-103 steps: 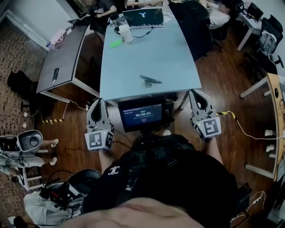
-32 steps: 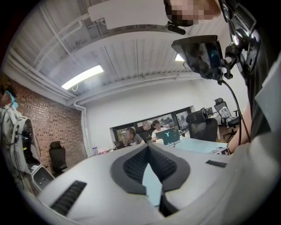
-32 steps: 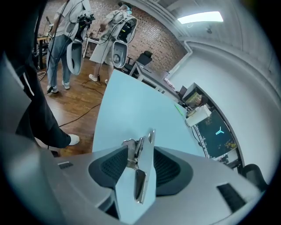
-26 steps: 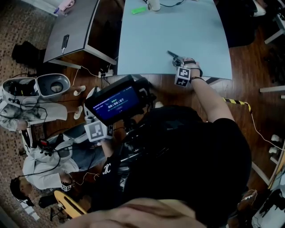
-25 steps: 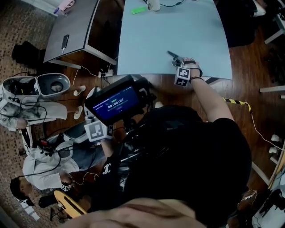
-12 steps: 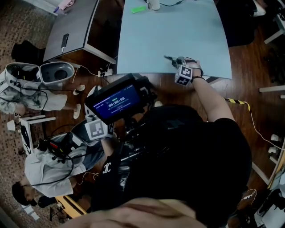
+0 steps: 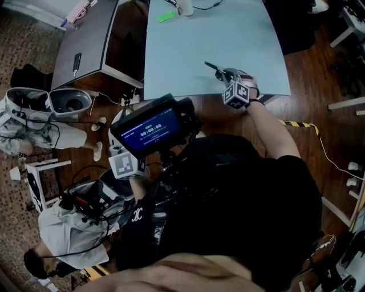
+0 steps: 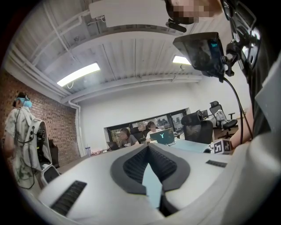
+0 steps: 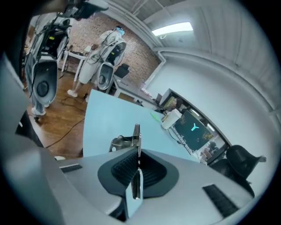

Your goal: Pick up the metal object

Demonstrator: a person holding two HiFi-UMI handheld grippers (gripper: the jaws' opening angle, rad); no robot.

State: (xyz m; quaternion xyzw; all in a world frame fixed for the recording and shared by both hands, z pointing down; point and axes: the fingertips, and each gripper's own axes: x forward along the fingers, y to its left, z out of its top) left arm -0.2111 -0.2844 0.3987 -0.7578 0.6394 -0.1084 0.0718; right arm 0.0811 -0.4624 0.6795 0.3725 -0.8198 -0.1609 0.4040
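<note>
The metal object (image 7: 212,68), a small shiny tool with a flat blade and a bracket, is near the front edge of the light blue table (image 7: 188,51). My right gripper (image 7: 226,76) is shut on it. In the right gripper view the thin blade (image 9: 137,132) stands on edge between the dark pads (image 9: 125,167) and sticks out past my right gripper (image 9: 138,150) over the table. My left gripper (image 7: 118,149) is low at my left side, off the table. In its own view my left gripper (image 8: 148,146) has its tips together and holds nothing.
A grey desk (image 7: 85,45) with a phone (image 7: 76,59) adjoins the blue table at the left. A green item (image 7: 166,16) and a white cup (image 7: 185,8) sit at the far end, by a laptop (image 9: 193,129). A screen (image 7: 145,132) hangs at my chest. A person (image 7: 63,228) and equipment occupy the floor at the left.
My right gripper has closed on the metal object at the table's front edge, and the object's tip now points further up and left. The left gripper stays by my side.
</note>
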